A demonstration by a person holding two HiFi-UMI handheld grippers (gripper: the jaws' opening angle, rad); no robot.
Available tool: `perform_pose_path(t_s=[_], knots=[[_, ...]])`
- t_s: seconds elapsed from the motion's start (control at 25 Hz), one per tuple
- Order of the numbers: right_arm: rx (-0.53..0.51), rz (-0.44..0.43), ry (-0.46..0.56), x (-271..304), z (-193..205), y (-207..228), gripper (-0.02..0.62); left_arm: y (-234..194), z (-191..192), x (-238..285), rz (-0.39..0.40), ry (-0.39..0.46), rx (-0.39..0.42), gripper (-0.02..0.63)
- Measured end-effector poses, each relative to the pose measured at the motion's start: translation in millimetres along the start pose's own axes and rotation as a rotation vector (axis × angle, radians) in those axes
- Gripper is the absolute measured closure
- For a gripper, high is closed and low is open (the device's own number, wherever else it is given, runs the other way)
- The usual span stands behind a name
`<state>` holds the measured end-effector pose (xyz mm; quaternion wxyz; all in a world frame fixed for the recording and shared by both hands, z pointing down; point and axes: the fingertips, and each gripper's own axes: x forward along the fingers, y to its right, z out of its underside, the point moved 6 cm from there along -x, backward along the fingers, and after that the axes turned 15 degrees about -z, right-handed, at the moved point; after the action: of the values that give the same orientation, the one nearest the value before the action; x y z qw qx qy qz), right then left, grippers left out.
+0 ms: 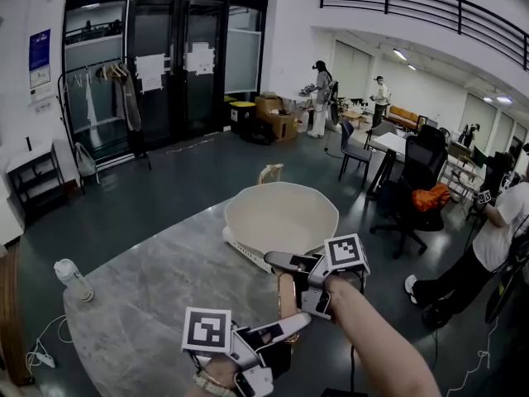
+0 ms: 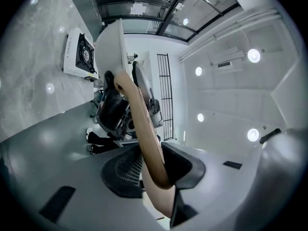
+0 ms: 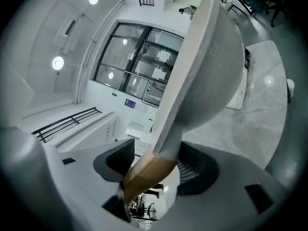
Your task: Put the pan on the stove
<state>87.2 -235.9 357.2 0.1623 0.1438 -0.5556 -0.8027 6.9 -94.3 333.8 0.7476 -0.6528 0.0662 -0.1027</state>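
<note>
A white pan point(image 1: 281, 216) with a wooden handle point(image 1: 286, 296) hangs over a white portable stove point(image 1: 241, 251) on the marble table point(image 1: 140, 296); I cannot tell whether it touches the stove. My left gripper point(image 1: 289, 325) is shut on the handle near its end. My right gripper point(image 1: 288, 262) is shut on the handle closer to the bowl. In the left gripper view the handle point(image 2: 144, 134) runs between the jaws of the left gripper point(image 2: 154, 172) to the pan point(image 2: 113, 47), with the stove point(image 2: 79, 54) beside it. In the right gripper view the pan point(image 3: 211, 71) fills the middle above the right gripper point(image 3: 151, 165).
A plastic bottle point(image 1: 73, 279) lies near the table's left edge. Office chairs point(image 1: 417, 180) and desks stand beyond the table to the right. One person point(image 1: 496, 230) stands at the right edge and others point(image 1: 321, 98) further back. A coat rack point(image 1: 116, 98) stands by the glass doors.
</note>
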Motion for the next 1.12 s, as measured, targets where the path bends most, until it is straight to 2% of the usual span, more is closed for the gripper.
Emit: perform_pose_path(t_s=[0.52,0.72,1.12], knots=[[0.037,-0.02,-0.024,25.8,-60.4,40.2,0.328,-19.6,-67.8,27.0,-0.047,0.026,-0.016,0.483],[0.048,-0.027,-0.058,29.0,-85.1,57.3,0.328,-27.6,-88.0,48.9,-0.056,0.059,-0.007,0.483],[0.073,-0.049,-0.127,44.2,-122.5,101.0,0.327,-56.9,-127.1,75.8,-0.089,0.137,-0.042,0.483]])
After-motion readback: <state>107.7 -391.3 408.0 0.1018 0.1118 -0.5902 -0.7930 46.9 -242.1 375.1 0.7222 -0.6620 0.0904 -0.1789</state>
